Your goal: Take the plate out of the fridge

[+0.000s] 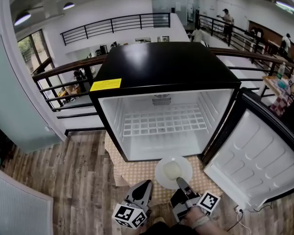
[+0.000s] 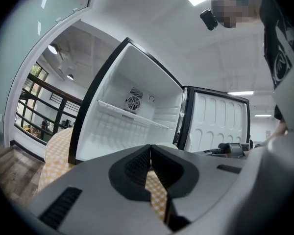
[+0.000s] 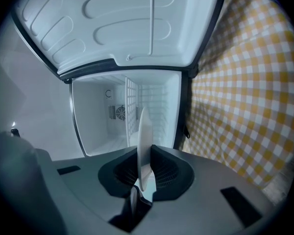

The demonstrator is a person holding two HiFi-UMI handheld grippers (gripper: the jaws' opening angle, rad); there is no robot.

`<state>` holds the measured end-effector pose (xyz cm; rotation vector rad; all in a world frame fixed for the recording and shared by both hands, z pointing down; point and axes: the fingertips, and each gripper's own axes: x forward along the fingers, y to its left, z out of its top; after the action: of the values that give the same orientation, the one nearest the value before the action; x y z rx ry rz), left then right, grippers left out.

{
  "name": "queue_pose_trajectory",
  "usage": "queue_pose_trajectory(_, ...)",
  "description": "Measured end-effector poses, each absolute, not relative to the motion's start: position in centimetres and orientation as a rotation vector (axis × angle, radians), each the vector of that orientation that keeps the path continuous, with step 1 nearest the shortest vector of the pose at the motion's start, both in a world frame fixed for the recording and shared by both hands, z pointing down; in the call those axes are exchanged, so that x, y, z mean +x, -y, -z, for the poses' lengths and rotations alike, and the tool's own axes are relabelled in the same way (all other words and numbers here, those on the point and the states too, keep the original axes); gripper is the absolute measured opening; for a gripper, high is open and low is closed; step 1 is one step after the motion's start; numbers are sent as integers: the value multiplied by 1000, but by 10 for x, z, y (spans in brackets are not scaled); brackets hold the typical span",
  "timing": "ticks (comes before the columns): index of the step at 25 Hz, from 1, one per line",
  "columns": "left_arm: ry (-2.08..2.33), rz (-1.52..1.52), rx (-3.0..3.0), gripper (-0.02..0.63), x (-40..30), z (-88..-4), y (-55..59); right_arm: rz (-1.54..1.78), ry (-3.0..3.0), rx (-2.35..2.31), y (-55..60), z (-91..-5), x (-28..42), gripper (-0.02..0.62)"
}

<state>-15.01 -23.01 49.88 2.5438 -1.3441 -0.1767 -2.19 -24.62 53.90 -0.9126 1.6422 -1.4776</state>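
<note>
1. Wooden floor (image 1: pixel 63 180) fills the lower left of the head view. A black fridge (image 1: pixel 161 67) stands in the centre, with its door (image 1: pixel 257 155) swung open to the right. A checked cloth (image 1: pixel 137 173) shows just below the open fridge. The white plate (image 1: pixel 172 171) is outside the fridge, in the lower centre of the frame, over the cloth and just in front of the open compartment. Your right claw (image 1: pixel 180 182) meets the plate at its near rim. Your left claw (image 1: pixel 146 185) is just beside it on the left, apart from the plate.
2. Left gripper view: the two jaws of your left claw are pressed together and nothing is between them. Behind them you see the open fridge in the centre, the door at the right and the cloth at the lower left.
3. Right gripper view: the jaws of your right claw are closed tight on the rim of the plate, which shows edge-on in the centre. Behind it are the white inside of the fridge, the door at the top and the cloth at the right.
</note>
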Motion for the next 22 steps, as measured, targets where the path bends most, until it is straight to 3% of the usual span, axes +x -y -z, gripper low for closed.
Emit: queue_pose_trajectory(22,1387,164,2518,9,-154,-508,198,1528,-1660,-864,222,-551,-35,55)
